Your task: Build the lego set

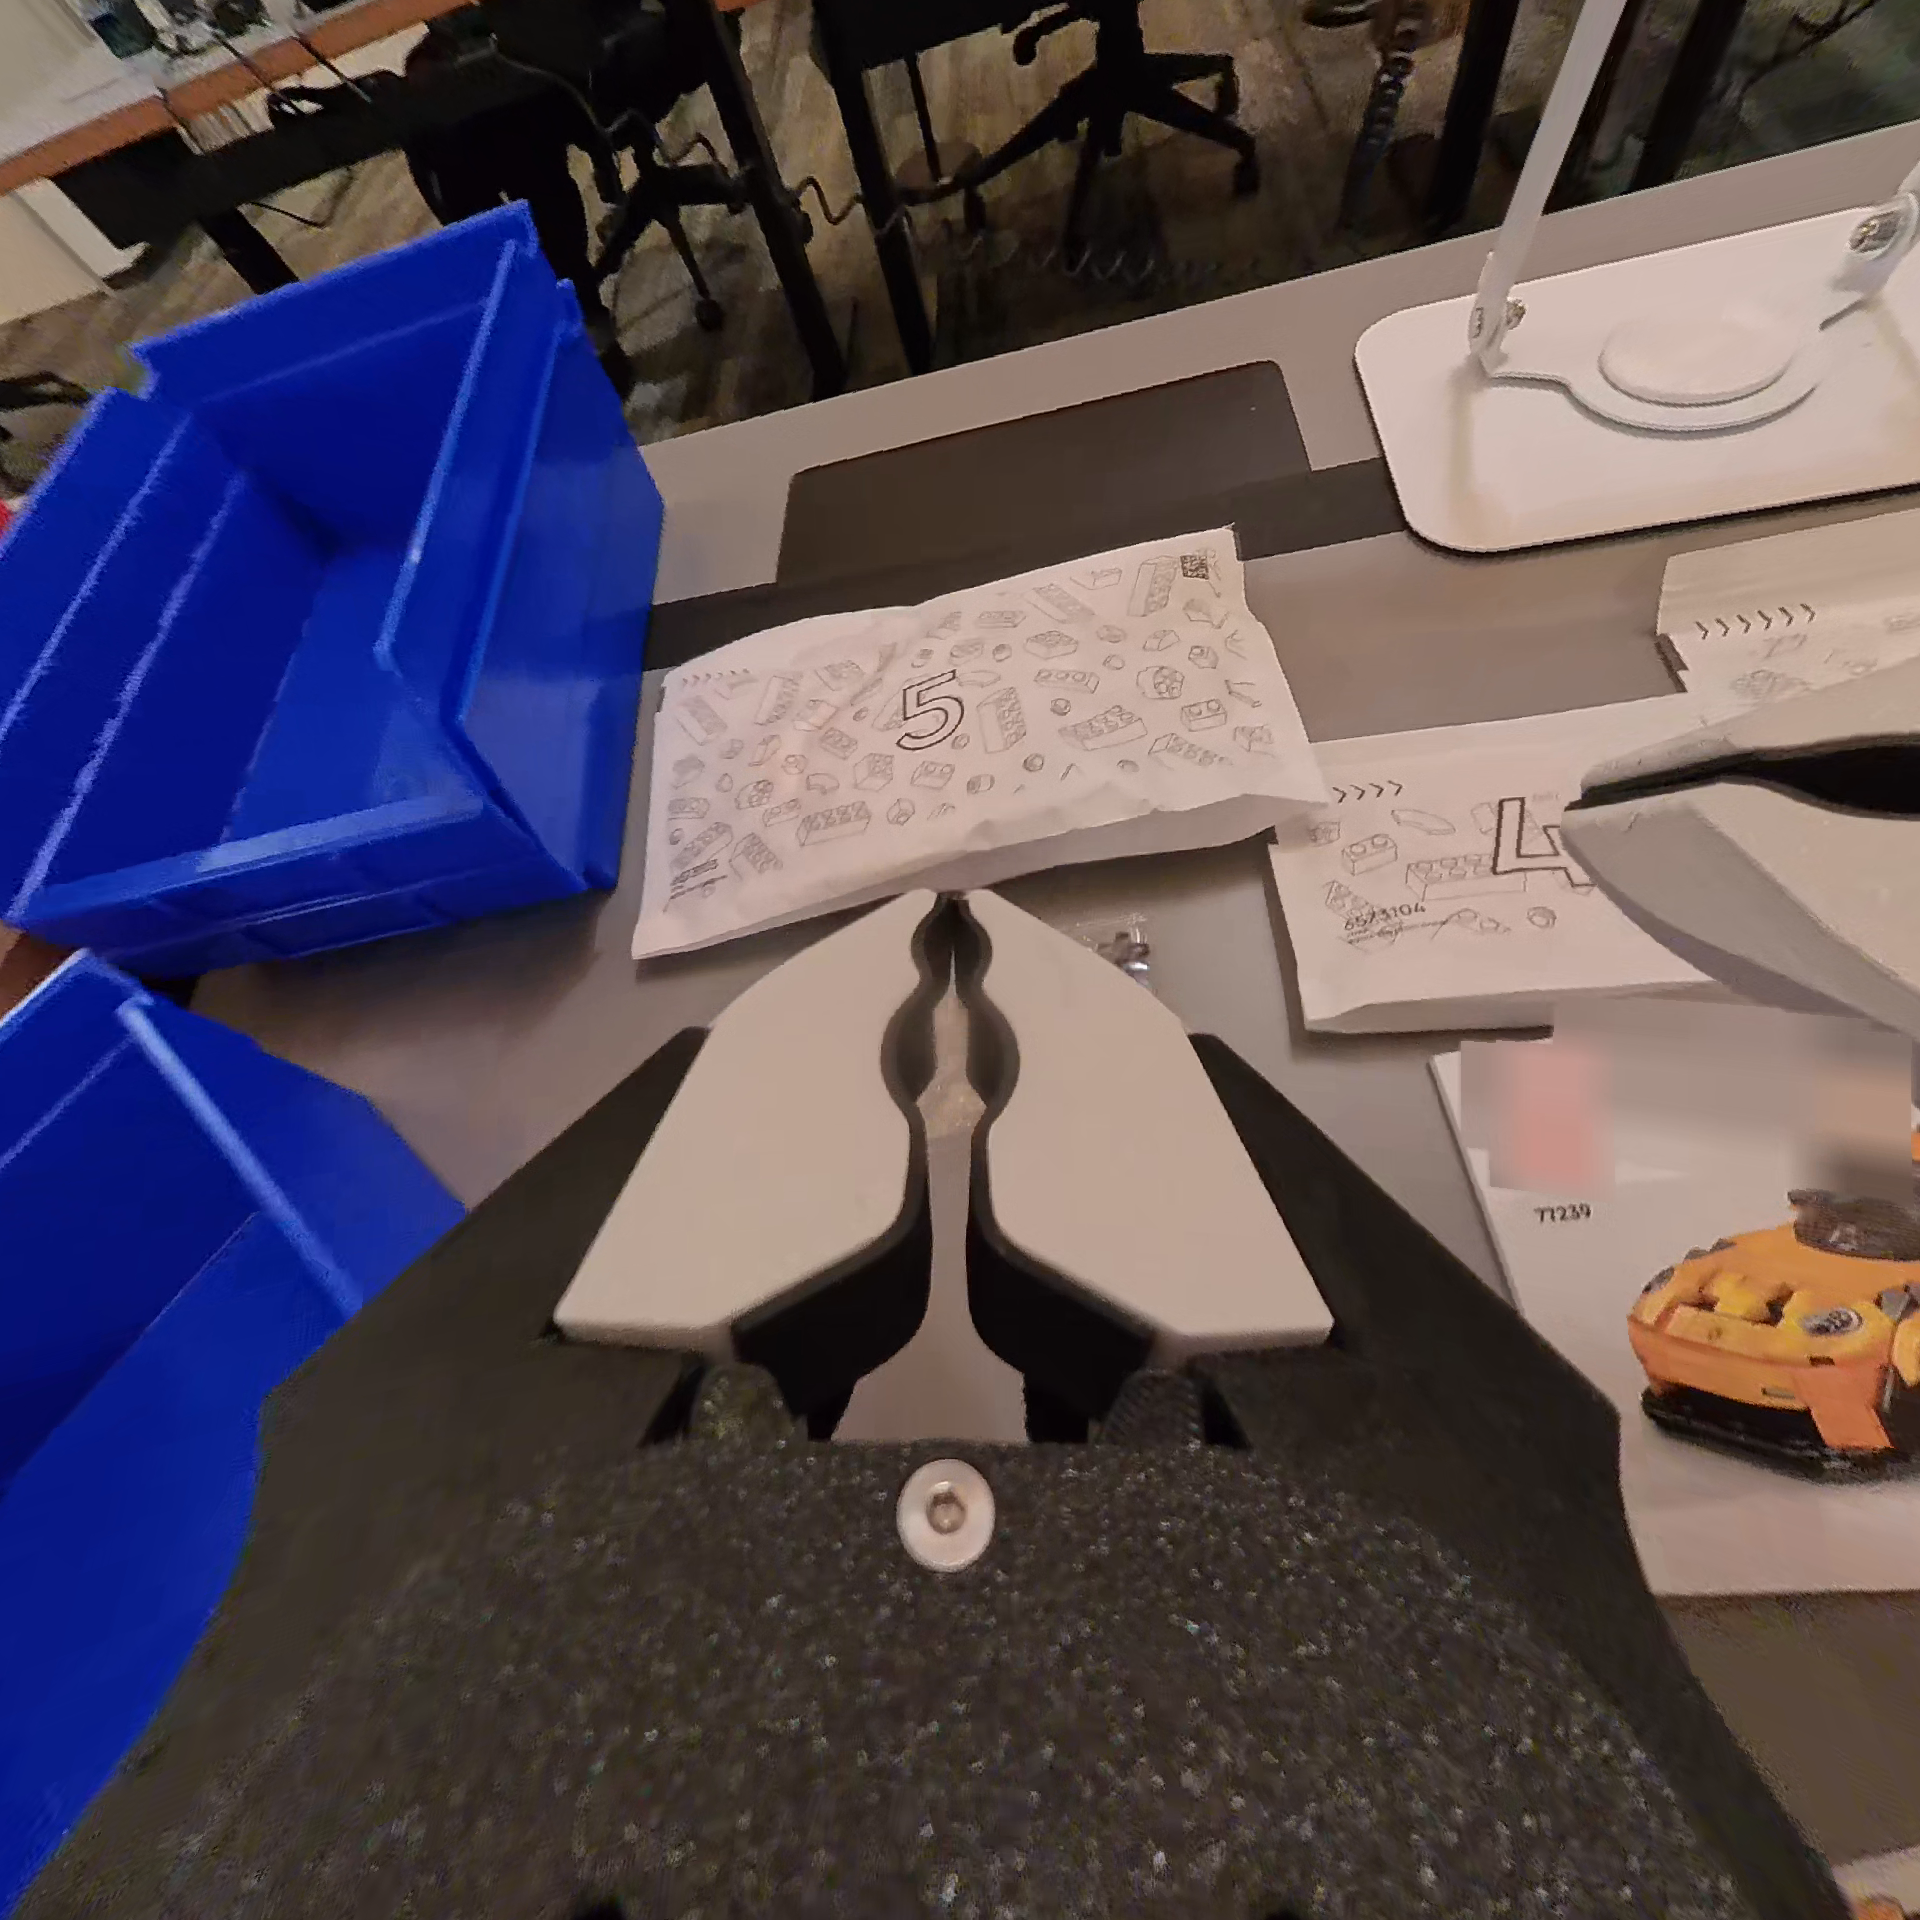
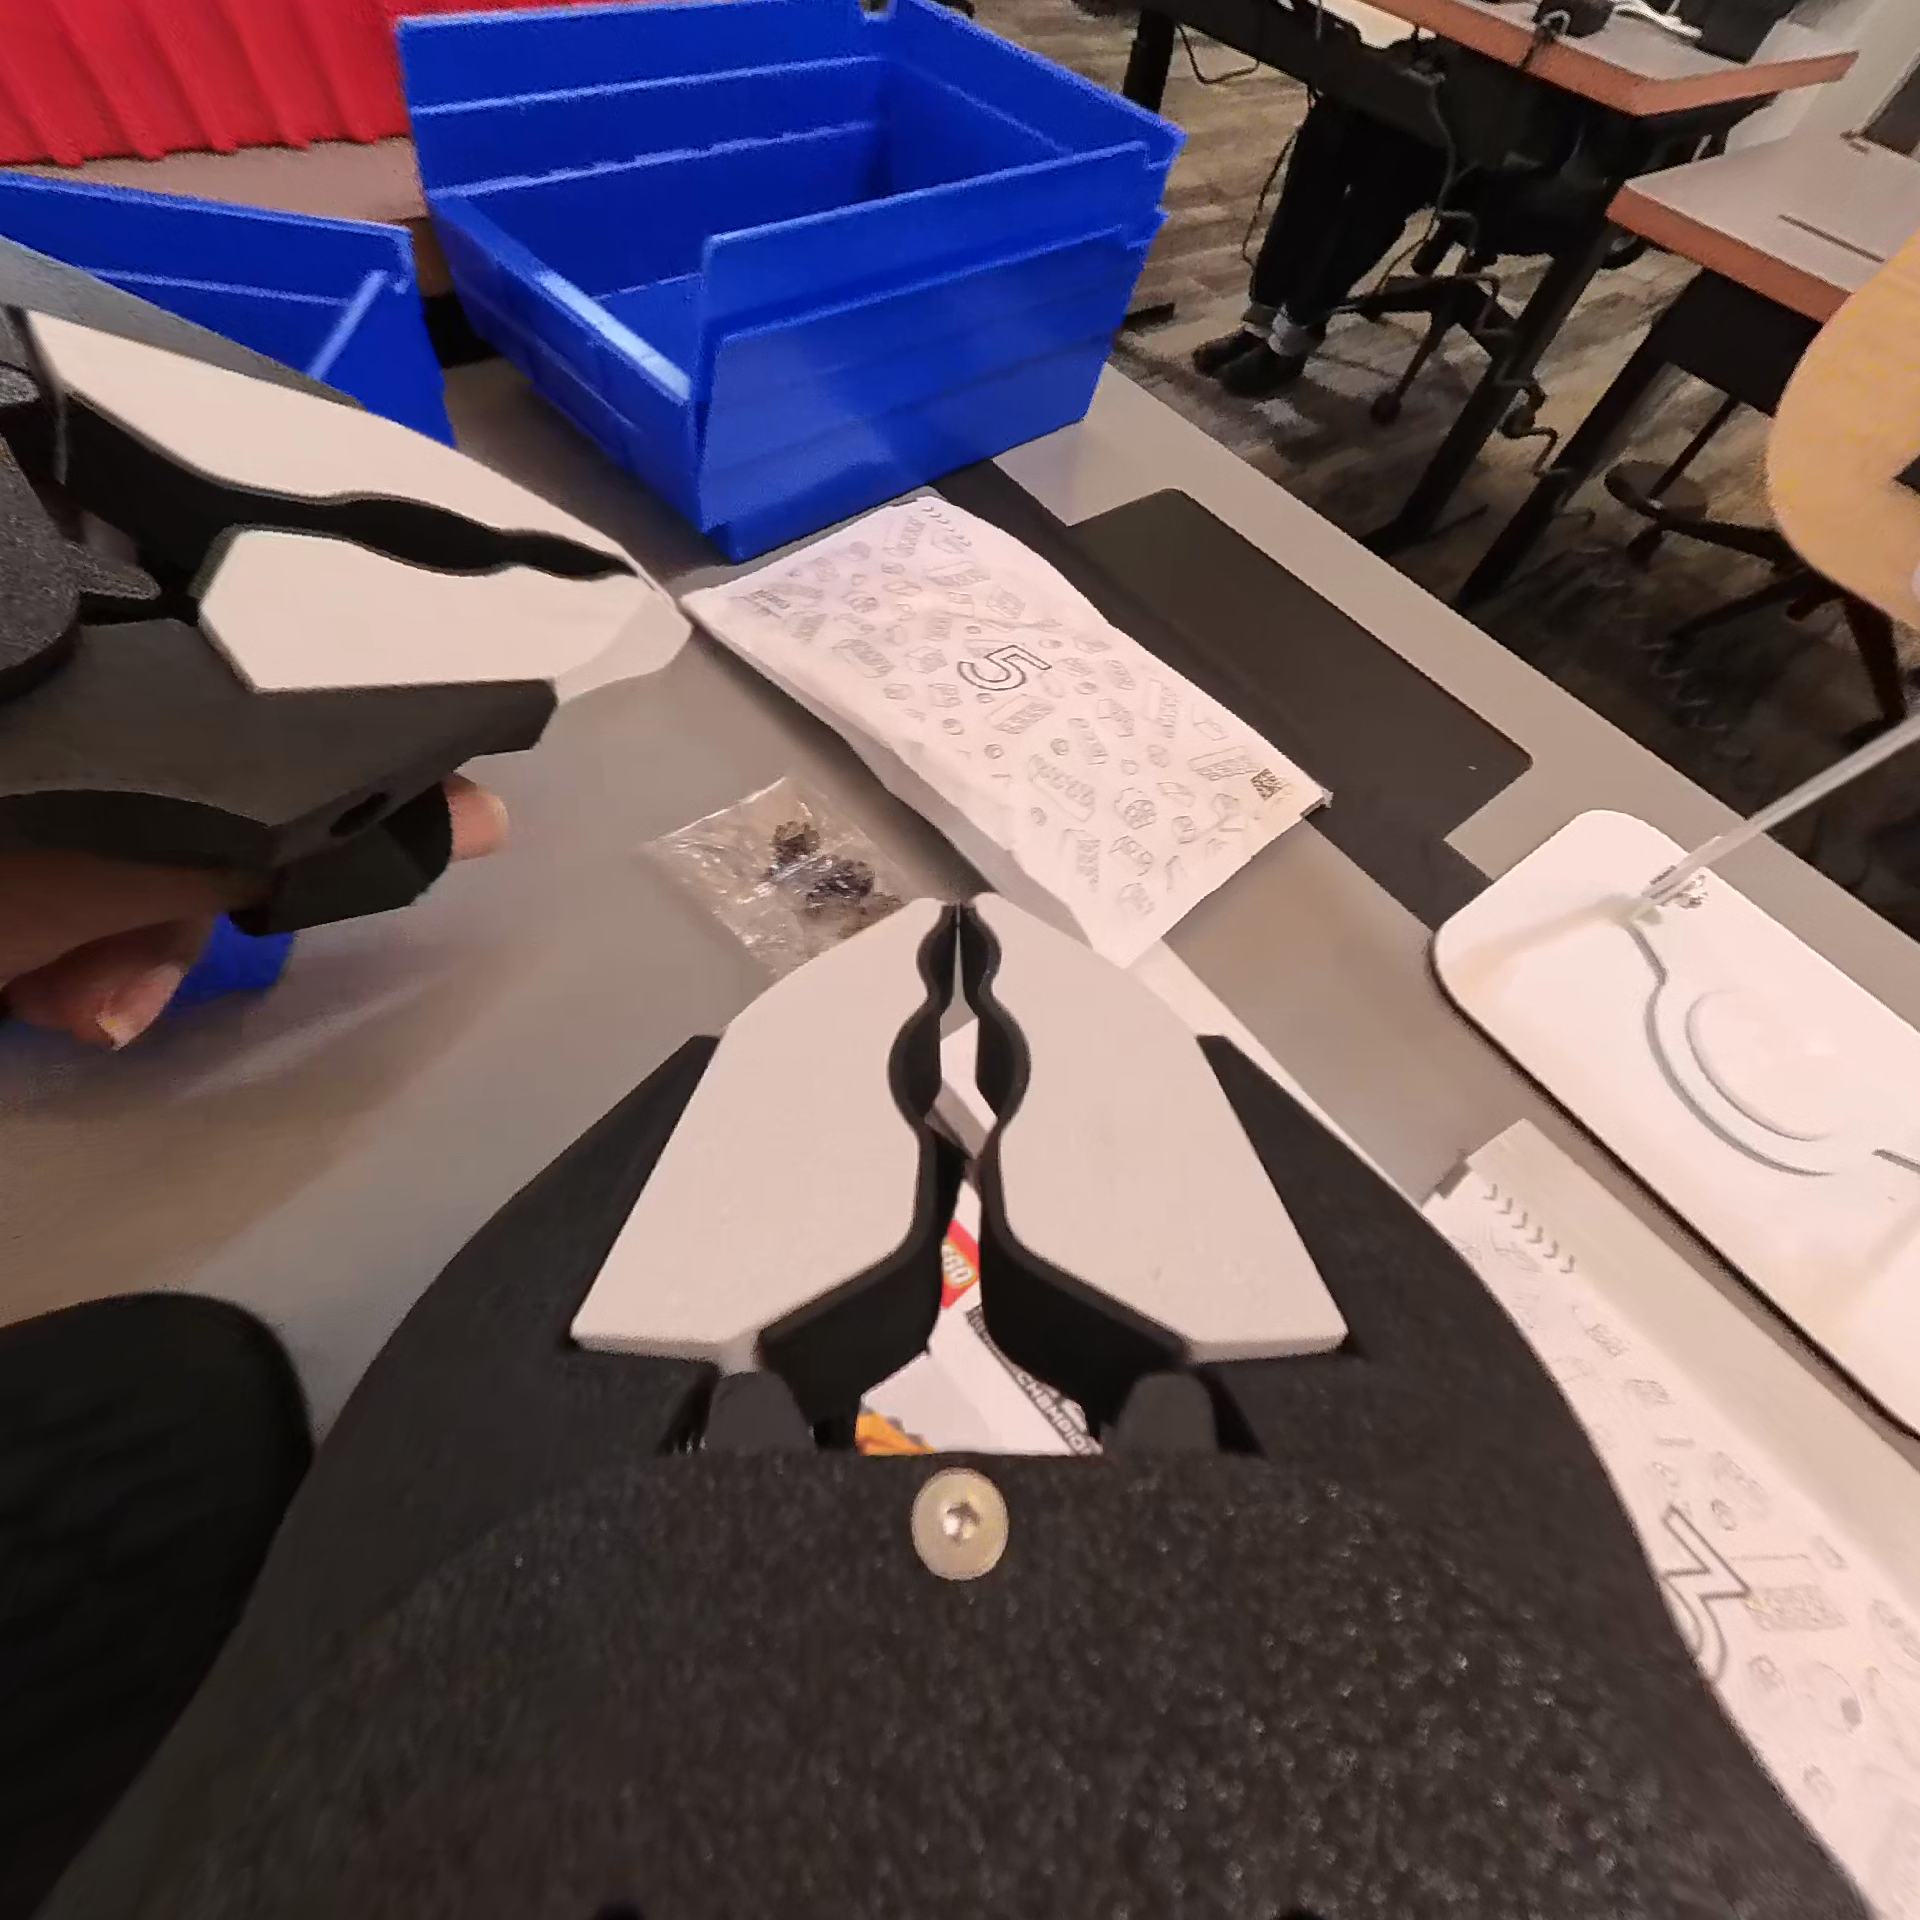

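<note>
On the grey table (image 1: pixel 520 1039), items are lying as follows. Left gripper (image 1: pixel 951 906): its jaws are pressing together, tips meeting, hovering just short of the near edge of a white paper bag (image 1: pixel 956 727) printed with brick drawings; whether the tips are touching the bag cannot be told. Something clear is showing in the gap lower between its fingers (image 1: pixel 790 1143), but whether it is being pinched cannot be told. Right gripper (image 2: pixel 958 914): its jaws are likewise pressing together at the tips, with nothing visibly between them, hanging over the table beside a small clear packet (image 2: pixel 790 873) of dark little parts. That packet is lying just in front of the paper bag, near the right gripper's tip. A second paper bag (image 1: pixel 1434 904) is lying to the right of the first, partly under the right gripper as the left wrist view shows it. A booklet (image 1: pixel 1683 1351) picturing an orange car is lying nearer, just beside the second bag. Two blue bins (image 1: pixel 312 582) are standing at the left, the farther one touching or nearly touching the first bag's corner. A white lamp base (image 1: pixel 1662 416) is sitting at the far right. A person's hand (image 2: pixel 125 935) is gripping the left gripper's handle.
</note>
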`<state>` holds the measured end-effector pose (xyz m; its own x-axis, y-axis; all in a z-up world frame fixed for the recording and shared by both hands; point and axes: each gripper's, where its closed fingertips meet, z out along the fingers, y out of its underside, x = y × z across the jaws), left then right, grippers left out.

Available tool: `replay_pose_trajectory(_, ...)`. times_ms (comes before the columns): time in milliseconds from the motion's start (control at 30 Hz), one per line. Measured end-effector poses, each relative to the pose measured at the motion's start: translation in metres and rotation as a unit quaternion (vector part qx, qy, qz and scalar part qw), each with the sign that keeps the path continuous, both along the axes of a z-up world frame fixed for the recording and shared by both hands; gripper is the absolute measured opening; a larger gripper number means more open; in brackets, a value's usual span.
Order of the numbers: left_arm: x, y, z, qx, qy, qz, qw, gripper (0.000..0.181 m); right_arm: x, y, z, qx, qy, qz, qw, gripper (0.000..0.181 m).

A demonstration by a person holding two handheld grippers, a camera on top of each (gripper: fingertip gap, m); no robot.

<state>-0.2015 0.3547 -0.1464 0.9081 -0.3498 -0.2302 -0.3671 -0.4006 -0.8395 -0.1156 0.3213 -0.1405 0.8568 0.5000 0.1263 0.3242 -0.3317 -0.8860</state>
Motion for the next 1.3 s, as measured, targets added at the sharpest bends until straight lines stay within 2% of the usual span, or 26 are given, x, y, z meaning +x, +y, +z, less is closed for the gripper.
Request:
replay_pose_trajectory(367,-0.050,-0.065,0.023,0.043,0.004,0.054,0.998,0.000,-0.053,-0.070,0.023,0.037,0.040,0.101,0.993,0.003)
replay_pose_trajectory(667,-0.083,-0.111,0.018,0.053,-0.001,0.090,0.995,0.000,-0.081,-0.114,0.033,0.058,0.047,0.155,0.985,0.005)
replay_pose_trajectory(933,-0.086,-0.133,0.007,0.047,-0.005,0.095,0.994,0.000,-0.076,-0.131,0.029,0.052,0.046,0.157,0.985,0.007)
replay_pose_trajectory(1300,-0.062,-0.142,-0.004,0.042,-0.016,0.062,0.997,0.000,-0.051,-0.139,0.018,0.043,0.045,0.122,0.991,0.008)
